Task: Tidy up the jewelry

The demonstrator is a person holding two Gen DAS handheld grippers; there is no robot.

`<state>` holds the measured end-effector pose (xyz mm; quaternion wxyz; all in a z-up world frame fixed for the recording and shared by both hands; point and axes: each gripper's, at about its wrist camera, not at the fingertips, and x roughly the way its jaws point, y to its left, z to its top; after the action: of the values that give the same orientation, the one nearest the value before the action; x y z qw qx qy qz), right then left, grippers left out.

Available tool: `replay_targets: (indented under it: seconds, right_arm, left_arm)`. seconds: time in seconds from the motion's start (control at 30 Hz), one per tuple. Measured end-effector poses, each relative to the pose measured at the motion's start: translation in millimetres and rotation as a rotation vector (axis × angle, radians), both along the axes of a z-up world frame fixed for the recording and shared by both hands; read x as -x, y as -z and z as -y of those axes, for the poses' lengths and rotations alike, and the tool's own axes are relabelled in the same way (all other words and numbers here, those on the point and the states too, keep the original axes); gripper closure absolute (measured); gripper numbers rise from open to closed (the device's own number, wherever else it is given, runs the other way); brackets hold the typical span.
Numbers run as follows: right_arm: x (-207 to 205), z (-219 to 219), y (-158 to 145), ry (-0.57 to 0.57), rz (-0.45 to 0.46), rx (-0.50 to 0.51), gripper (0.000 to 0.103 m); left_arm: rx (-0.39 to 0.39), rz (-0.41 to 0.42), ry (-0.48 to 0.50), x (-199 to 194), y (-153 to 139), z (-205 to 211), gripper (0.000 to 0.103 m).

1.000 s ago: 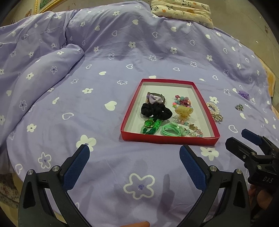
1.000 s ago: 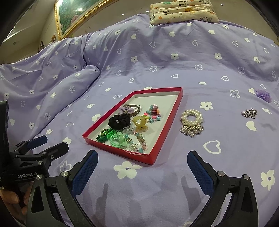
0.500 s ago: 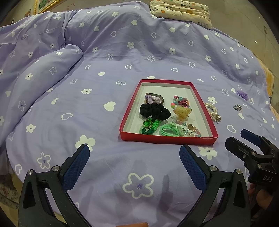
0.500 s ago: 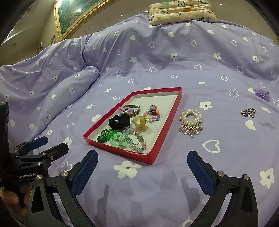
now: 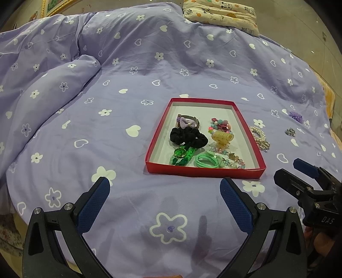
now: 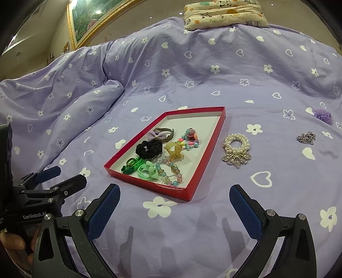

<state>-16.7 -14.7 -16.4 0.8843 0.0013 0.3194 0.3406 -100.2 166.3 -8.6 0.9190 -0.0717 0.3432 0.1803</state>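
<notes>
A red tray point(image 5: 157, 136) point(image 6: 210, 149) lies on the purple bedspread and holds several hair ties, clips and bead strings. To its right on the bedspread lie a pearl bracelet with a silver ornament point(image 6: 236, 147) point(image 5: 259, 136), a silver chain point(image 6: 306, 138) point(image 5: 290, 132) and a purple flower piece point(image 6: 323, 115) point(image 5: 296, 116). My left gripper point(image 5: 164, 190) is open and empty, just short of the tray's near edge. My right gripper point(image 6: 174, 196) is open and empty, near the tray's near right corner. Each gripper shows in the other's view point(image 5: 297, 173) point(image 6: 62, 175).
A patterned pillow point(image 5: 222, 15) point(image 6: 224, 14) lies at the far end of the bed. The duvet bunches into a fold point(image 5: 53, 85) at the left. A gold-framed picture point(image 6: 96, 17) hangs on the wall beyond.
Both grippers have drawn back slightly, so the tray sits a little farther off. Nothing was picked up or let go.
</notes>
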Motion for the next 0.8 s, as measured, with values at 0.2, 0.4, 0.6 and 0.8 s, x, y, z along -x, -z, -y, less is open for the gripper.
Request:
replay_targets:
  seconds: [0.2,0.4,0.6,0.8]
  right_arm:
    - [-1.2,-0.7,0.3,-0.005,-0.002,0.004,0.000]
    - [-2.5,-0.5,0.0,-0.005,-0.005,0.003,0.000]
    - [-2.5,-0.3,-0.1,-0.005,-0.009,0.002,0.000]
    - [-2.9,-0.2,-0.4,-0.006,-0.006,0.002,0.000]
  left_arm:
    - [-0.001,0.004,0.000,1.1,-0.8,1.0,0.000]
    - [-0.002,0.004,0.000,0.6,-0.8,2.0,0.000]
    - [-0.008,-0.001,0.003,-1.9,-0.3,2.5,0.000]
    - [-0.008,-0.002,0.005,-2.4,0.3,3.1,0.000]
